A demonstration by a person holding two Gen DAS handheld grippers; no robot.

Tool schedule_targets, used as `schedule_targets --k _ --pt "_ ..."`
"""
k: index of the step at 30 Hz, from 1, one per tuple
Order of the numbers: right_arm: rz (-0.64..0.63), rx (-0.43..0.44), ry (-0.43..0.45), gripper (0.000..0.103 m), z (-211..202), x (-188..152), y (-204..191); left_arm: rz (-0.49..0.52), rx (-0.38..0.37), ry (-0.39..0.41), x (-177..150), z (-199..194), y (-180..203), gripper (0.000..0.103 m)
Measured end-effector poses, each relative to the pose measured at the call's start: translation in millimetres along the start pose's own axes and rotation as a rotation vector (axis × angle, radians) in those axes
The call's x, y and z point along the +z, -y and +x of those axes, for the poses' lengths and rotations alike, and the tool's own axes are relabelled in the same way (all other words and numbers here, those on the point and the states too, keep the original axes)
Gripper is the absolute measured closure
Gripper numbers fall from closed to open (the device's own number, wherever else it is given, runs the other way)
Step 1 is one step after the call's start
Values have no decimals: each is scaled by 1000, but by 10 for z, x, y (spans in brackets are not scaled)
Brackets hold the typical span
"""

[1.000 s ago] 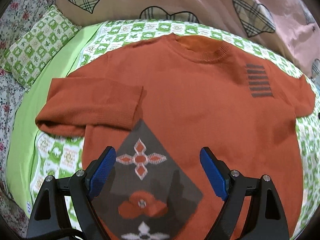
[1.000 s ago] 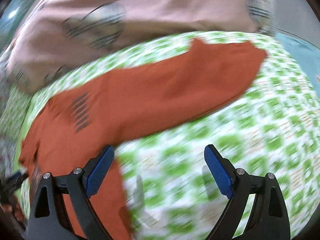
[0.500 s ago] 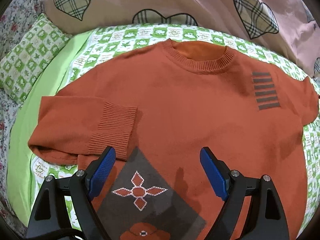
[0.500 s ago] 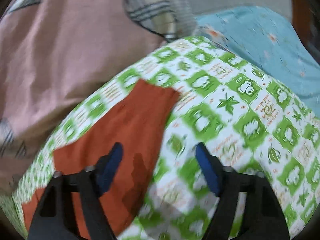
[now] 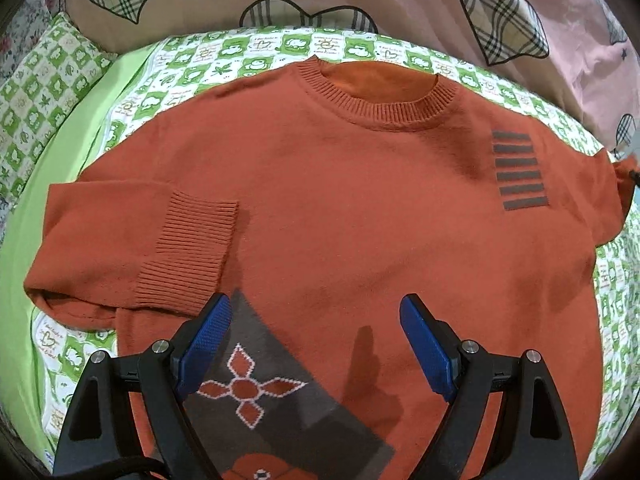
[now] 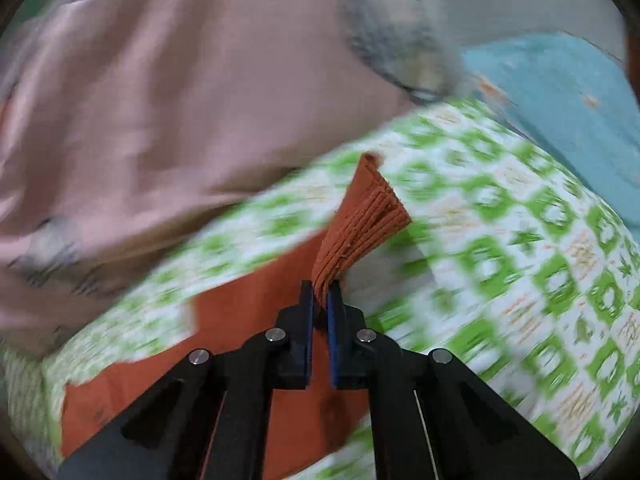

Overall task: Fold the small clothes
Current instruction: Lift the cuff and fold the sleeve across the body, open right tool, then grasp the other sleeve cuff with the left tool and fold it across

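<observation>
Sweater [image 5: 340, 208], rust-orange knit, flat and face-up on green-and-white checked sheet [image 5: 256, 52]. Collar toward pink quilt with plaid hearts [image 5: 400, 4]. One sleeve folded across chest, ribbed cuff [image 5: 188, 252] on top of body, just above grey diamond motif [image 5: 260, 392]. Grey stripe block [image 5: 518, 170] on opposite shoulder. Matching green checked pillow [image 5: 40, 92] off to the side.

Left gripper [image 5: 316, 338]: hovering over lower chest, blue pads [image 5: 208, 340] spread wide, nothing between them, not touching fabric.

Right gripper [image 6: 320, 296]: jaws closing, pads pinched on other sleeve's ribbed cuff [image 6: 364, 220], cuff bunched and fanning out past fingertips, raised off sheet [image 6: 500, 248]. Rest of that sleeve trailing back below gripper. Blue cloth [image 6: 568, 100] at far edge. Right view motion-blurred.
</observation>
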State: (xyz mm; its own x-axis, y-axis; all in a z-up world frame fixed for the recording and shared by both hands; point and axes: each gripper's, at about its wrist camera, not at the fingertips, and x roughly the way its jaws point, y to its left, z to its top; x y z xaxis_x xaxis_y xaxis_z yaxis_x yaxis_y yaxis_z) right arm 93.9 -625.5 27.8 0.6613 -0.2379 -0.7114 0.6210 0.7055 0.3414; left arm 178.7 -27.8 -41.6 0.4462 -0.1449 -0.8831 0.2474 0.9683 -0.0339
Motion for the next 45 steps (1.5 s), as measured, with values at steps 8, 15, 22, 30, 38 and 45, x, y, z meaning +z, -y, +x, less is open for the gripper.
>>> schedule_targets --k 8,15,22,30,38,45 --pt "-143 417 -124 96 -155 -913 -1483 -72 -72 12 -77 -87 -172 16" --pt "-189 741 -348 96 -57 -1899 -2913 -102 -134 38 -239 -299 -465 16" --pt "-296 822 -554 96 32 -2722 -3765 -138 -194 48 -296 -356 -696 16" --pt "-358 775 -740 76 181 -3163 -3889 -137 -268 5 -204 -64 -633 15" --pt "-264 710 -548 64 -291 -2727 -3289 -255 -338 -54 -31 492 -637 16" --pt "-224 516 -333 64 -730 -2517 -2559 -321 -402 12 179 602 -771 98"
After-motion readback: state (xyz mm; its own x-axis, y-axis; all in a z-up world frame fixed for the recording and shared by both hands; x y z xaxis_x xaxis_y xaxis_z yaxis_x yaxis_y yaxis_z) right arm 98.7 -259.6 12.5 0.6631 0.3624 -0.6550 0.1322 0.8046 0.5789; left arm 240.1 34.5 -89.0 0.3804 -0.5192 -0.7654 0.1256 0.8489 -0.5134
